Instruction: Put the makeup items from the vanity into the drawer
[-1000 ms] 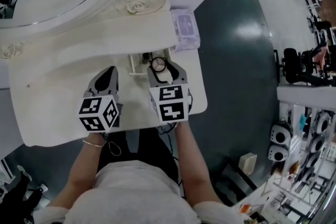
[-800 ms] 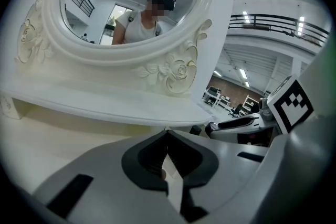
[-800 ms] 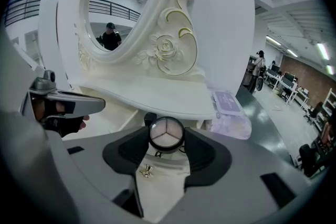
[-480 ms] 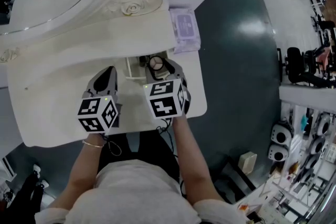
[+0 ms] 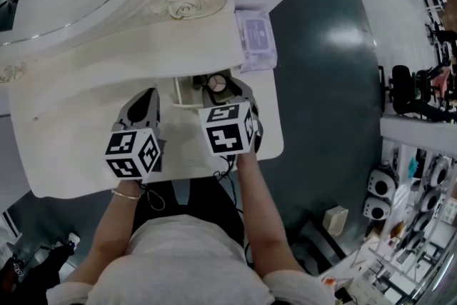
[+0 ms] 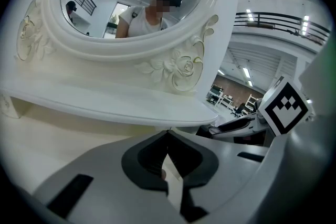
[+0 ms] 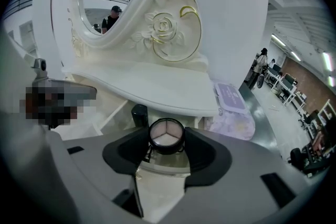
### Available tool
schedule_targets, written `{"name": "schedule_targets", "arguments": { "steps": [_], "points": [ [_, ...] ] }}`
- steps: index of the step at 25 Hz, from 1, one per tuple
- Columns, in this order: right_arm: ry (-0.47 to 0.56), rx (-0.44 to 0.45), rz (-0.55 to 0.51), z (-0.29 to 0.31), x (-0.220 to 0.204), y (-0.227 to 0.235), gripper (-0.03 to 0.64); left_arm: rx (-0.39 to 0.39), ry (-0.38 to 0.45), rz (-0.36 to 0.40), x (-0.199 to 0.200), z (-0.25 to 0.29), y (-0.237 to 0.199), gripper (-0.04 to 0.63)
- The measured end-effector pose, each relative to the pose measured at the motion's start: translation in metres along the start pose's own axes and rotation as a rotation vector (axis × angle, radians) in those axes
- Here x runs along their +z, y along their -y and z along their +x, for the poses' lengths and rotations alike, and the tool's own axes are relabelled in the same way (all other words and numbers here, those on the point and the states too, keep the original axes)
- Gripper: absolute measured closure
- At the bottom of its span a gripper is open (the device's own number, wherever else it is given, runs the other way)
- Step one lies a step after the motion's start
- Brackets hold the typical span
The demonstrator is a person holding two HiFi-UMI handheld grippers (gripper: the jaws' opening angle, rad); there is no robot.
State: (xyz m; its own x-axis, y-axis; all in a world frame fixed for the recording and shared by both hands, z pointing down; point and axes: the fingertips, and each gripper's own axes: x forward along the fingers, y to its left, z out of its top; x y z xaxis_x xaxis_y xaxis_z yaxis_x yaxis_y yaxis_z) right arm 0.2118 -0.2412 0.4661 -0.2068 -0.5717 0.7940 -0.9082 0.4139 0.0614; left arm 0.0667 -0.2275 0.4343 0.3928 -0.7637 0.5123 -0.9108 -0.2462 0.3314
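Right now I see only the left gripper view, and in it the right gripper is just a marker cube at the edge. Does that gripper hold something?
Observer: Yes. In its own view the right gripper is shut on a round compact that has three pale pans; one of the fingers sits on each side of it.
Operator: Over which place is it?
Observer: The head view shows it over the open drawer at the front right of the vanity. I cannot tell if it touches the bottom.
Operator: Is something near it?
Observer: A small black item stands just left of the compact, seemingly inside the drawer.
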Motion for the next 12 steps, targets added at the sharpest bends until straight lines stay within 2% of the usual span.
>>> {"name": "schedule_targets", "arguments": {
  "steps": [12],
  "points": [
    [0.012,0.007,0.052,-0.0012,0.0012,-0.0002,0.397,0.004,0.004,-0.005,-0.0003,-0.0038,-0.0062,0.594]
  ]
}}
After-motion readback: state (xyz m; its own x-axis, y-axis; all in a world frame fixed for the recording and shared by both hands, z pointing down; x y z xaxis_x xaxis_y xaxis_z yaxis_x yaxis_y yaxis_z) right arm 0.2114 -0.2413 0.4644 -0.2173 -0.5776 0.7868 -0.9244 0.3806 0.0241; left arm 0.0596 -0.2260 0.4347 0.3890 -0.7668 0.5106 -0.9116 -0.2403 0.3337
